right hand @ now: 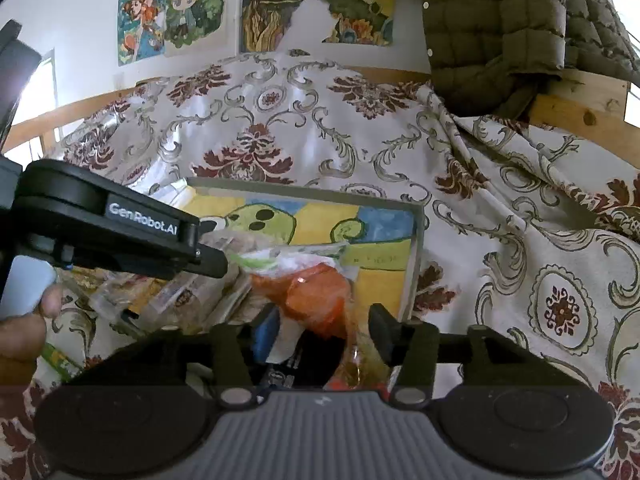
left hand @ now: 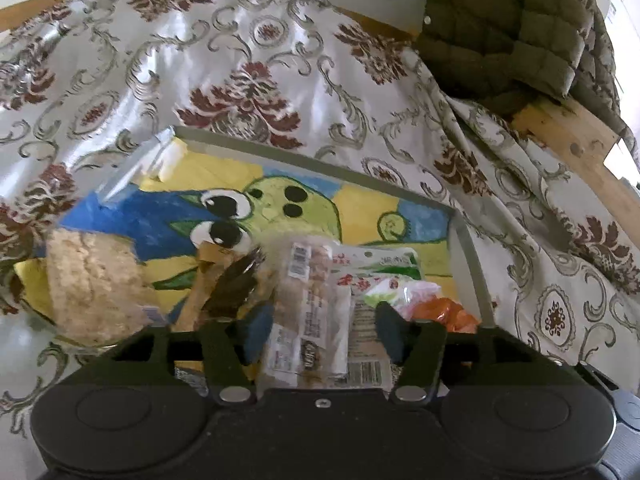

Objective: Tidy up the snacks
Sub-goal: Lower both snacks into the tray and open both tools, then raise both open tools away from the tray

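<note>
ideally the left gripper, jaws wide astride the clear-wrapped biscuit packet, squares it inside the painted cartoon tray, while the right gripper, also parted, straddles the orange snack bag.

"GenRobot.AI" (white lettering) on the left gripper.

One tray, perhaps five snack packets
</note>
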Demonstrator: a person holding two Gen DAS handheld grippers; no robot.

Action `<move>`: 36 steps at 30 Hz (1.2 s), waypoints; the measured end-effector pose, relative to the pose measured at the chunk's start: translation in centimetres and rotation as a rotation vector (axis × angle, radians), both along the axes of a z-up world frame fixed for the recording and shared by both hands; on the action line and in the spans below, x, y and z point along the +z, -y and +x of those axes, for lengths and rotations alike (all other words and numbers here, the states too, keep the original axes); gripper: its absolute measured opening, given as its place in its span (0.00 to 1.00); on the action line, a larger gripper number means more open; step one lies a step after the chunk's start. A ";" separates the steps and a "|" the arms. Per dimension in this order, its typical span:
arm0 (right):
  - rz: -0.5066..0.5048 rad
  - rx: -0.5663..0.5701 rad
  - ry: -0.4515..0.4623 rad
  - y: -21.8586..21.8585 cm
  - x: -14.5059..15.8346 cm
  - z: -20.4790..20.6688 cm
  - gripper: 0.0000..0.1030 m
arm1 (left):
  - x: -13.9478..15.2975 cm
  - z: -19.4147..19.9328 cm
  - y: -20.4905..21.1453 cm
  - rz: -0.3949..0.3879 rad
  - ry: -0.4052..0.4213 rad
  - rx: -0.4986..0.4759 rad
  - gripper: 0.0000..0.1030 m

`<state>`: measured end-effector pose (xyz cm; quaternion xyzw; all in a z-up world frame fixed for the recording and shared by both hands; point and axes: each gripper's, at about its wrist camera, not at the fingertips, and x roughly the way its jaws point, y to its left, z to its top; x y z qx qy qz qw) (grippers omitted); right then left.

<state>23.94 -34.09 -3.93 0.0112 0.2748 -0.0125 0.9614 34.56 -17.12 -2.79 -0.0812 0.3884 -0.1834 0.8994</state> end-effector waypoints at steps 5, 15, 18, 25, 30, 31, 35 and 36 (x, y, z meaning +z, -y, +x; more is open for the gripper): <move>-0.005 -0.025 0.041 0.6 1.5 -0.9 0.71 | 1.3 -1.1 -1.3 -0.021 0.041 0.044 0.80; 0.041 -0.090 0.148 2.5 4.1 -3.6 0.91 | 4.5 -5.0 -2.9 -0.009 0.167 0.091 0.97; 0.039 -0.105 0.206 2.5 4.7 -5.3 0.99 | 5.4 -6.7 -3.6 0.003 0.207 0.110 0.99; 0.032 -0.126 0.274 2.0 6.4 -8.5 1.00 | 7.1 -11.4 -5.4 0.025 0.303 0.153 0.99; 0.006 -0.156 0.330 0.8 8.1 -10.8 1.00 | 8.3 -15.1 -7.0 0.026 0.364 0.188 0.99; 0.006 -0.158 0.339 0.6 8.3 -11.5 1.00 | 8.4 -15.8 -7.3 0.029 0.374 0.192 0.99; 0.012 -0.152 0.354 -0.6 8.5 -14.4 1.00 | 8.3 -18.6 -8.8 0.054 0.399 0.209 0.99; 0.019 -0.147 0.356 -0.9 8.5 -15.2 1.00 | 8.1 -19.4 -9.3 0.064 0.401 0.212 0.99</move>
